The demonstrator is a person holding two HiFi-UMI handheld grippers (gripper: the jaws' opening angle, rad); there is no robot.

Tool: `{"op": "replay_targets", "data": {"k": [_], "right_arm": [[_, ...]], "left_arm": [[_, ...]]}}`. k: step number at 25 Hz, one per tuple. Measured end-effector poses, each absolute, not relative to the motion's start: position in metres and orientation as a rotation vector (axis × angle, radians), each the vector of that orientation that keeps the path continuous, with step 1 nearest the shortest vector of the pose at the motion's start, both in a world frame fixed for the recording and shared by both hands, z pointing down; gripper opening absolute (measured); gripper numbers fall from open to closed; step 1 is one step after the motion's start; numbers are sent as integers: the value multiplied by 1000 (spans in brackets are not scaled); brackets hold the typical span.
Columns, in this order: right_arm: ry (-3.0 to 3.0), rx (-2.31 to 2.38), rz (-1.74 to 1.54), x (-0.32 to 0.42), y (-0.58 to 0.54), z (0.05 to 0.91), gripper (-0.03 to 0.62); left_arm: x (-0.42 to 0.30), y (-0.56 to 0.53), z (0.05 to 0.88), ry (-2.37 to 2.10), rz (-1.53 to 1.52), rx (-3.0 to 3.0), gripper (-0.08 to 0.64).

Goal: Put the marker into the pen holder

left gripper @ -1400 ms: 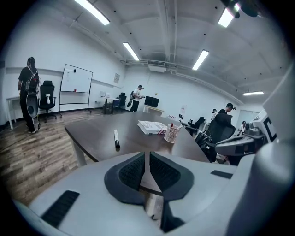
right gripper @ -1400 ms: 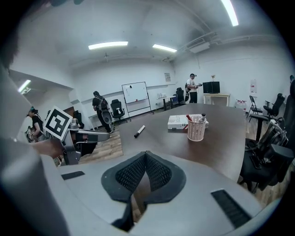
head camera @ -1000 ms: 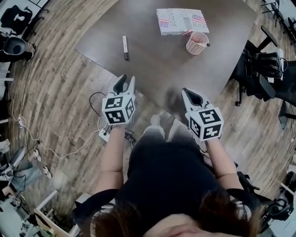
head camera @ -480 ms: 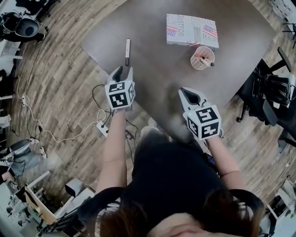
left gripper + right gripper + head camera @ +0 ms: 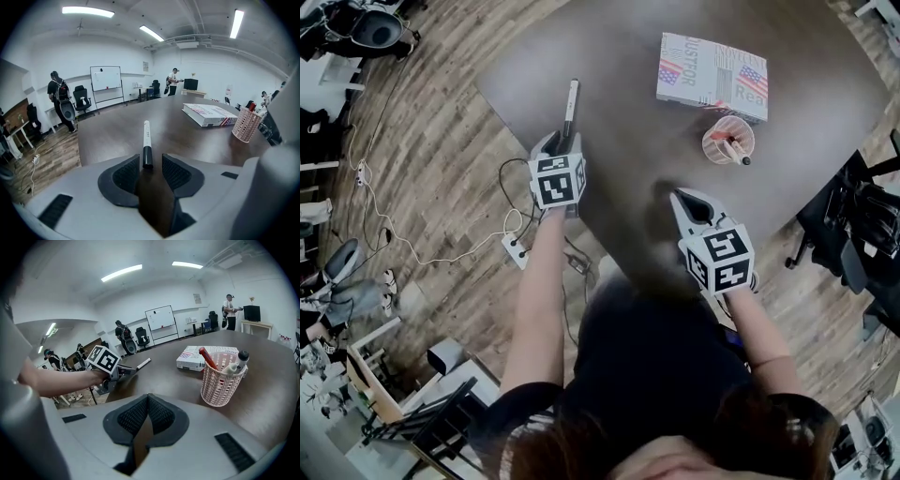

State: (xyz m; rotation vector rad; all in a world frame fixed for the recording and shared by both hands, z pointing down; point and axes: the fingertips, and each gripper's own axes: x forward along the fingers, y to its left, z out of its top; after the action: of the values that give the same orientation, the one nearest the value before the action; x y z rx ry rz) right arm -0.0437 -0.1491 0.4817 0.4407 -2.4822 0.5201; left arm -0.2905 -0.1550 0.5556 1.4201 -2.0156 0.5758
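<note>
Between the left tool's (image 5: 150, 162) parted tips lies the marker's (image 5: 146, 139) cap.

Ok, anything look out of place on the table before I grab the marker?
Nothing stands out. The marker lies flat on the table, its black cap end between the open jaws of the left gripper; the pink pen holder stands upright beside the book, nothing spilled.

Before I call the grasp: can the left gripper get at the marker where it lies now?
Probably yes. The left gripper has its fingers apart, and the marker lies on the table with its black cap end right at the gap between them. Nothing blocks it.
</note>
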Motion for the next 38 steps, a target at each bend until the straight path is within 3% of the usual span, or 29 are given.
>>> {"op": "replay_targets", "data": {"k": [9, 18, 38], "right_arm": [[-2468, 406, 550, -41, -152, 494, 17], [-2462, 401, 580, -36, -141, 499, 18], [-2505, 425, 502, -43, -126, 479, 17]], "left_arm": [[-294, -160, 563, -1994, 600, 1379, 150], [-294, -159, 563, -1977, 615, 1403, 87], [-284, -137, 504, -2076, 645, 1570, 81]]}}
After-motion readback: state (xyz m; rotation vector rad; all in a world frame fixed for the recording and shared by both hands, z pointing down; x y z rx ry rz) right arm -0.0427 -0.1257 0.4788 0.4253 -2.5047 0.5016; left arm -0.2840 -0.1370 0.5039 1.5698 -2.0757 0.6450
